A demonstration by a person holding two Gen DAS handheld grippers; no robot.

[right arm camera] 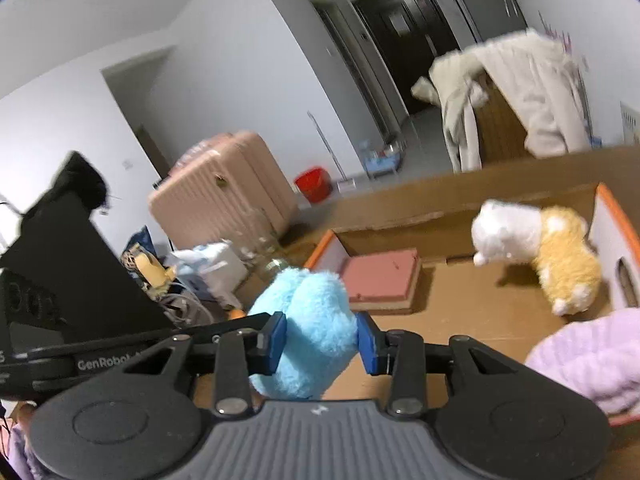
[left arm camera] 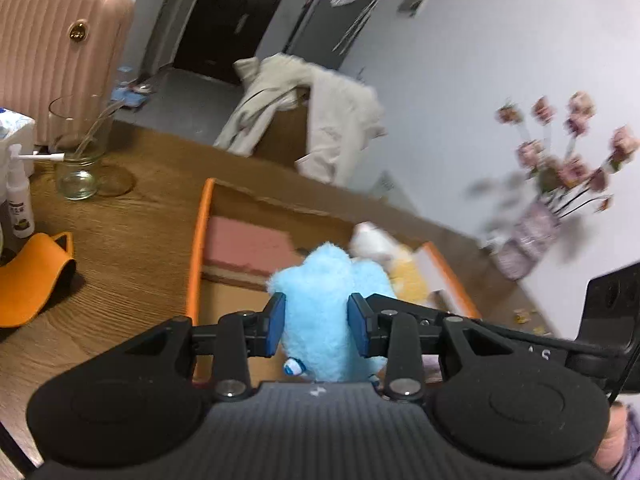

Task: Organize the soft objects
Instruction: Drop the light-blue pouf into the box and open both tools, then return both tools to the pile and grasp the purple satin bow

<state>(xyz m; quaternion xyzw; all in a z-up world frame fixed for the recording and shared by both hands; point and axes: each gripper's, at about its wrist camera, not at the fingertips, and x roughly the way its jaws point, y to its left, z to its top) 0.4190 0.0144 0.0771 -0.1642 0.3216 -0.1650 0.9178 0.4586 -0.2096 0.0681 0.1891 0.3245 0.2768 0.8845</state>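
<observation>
A fluffy light-blue plush toy point(left arm camera: 328, 304) sits between the blue pads of my left gripper point(left arm camera: 316, 322), which is shut on it above the open cardboard box point(left arm camera: 196, 240) with orange edges. My right gripper point(right arm camera: 322, 338) is shut on the same blue plush point(right arm camera: 308, 320) from the other side. Inside the box lie a white-and-yellow plush dog point(right arm camera: 536, 248), a pink flat pad point(right arm camera: 380, 276) and a lilac soft item point(right arm camera: 588, 360) at the right. The dog also shows in the left wrist view point(left arm camera: 388, 252).
The box stands on a wooden table point(left arm camera: 120, 240). On it are a glass jar point(left arm camera: 78, 152), a spray bottle point(left arm camera: 18, 200), an orange cup point(left arm camera: 36, 276) and a vase of pink flowers point(left arm camera: 532, 232). A pink suitcase point(right arm camera: 224, 184) and a chair draped with clothes point(right arm camera: 516, 92) stand beyond.
</observation>
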